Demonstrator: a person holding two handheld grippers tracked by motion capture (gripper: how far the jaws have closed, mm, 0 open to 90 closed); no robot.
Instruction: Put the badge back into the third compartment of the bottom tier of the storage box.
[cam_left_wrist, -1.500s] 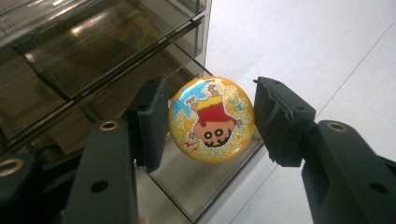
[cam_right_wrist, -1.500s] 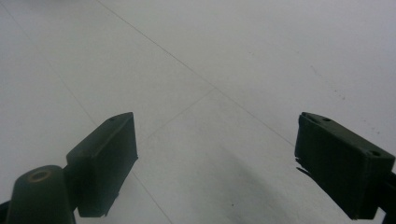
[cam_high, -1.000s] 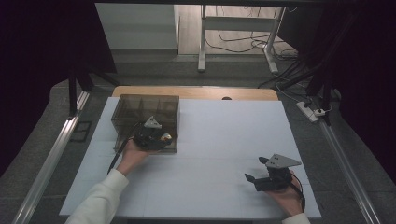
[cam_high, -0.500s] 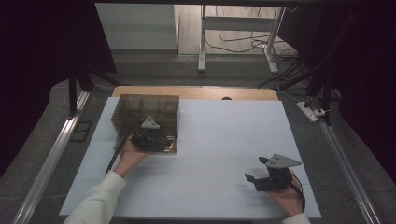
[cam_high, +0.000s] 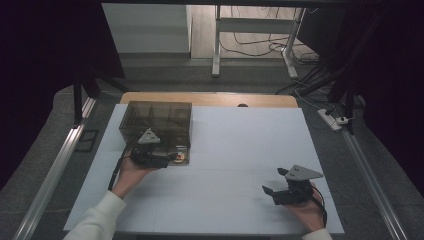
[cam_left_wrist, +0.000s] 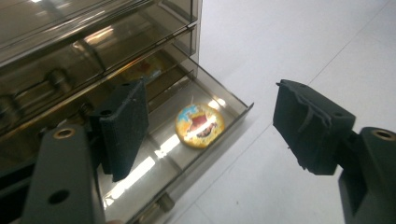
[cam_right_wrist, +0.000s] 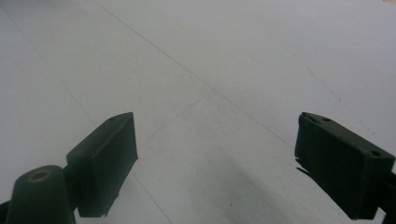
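Your left gripper (cam_left_wrist: 210, 126) has its two black jaws spread apart, and they have just been opening; nothing is pinched between them. In the left gripper view, the round badge (cam_left_wrist: 200, 125), yellow-rimmed with a colourful picture on it, lies flat between the jaws near the centre of the frame, farther off than the pads and untouched by them. It rests on the floor of an open drawer (cam_left_wrist: 233, 109) that sticks out from the bottom of a smoky transparent drawer box (cam_left_wrist: 93, 42), which takes up the upper left of that view. The left pad sits in front of the drawer, while the right pad hangs over bare white table (cam_left_wrist: 303, 46) at the right. In the high view, your left gripper (cam_high: 167, 159) is at centre left, just at the box's (cam_high: 156, 120) near edge, with the badge (cam_high: 180, 157) visible as a small bright spot beside it in the pulled-out drawer. Your right gripper (cam_right_wrist: 212, 163) also has its jaws spread wide, with nothing between them but plain white table. In the high view it (cam_high: 272, 192) sits low at the lower right of the frame, well apart from the box, held in your right hand (cam_high: 305, 212) close to the table surface (cam_high: 240, 130).
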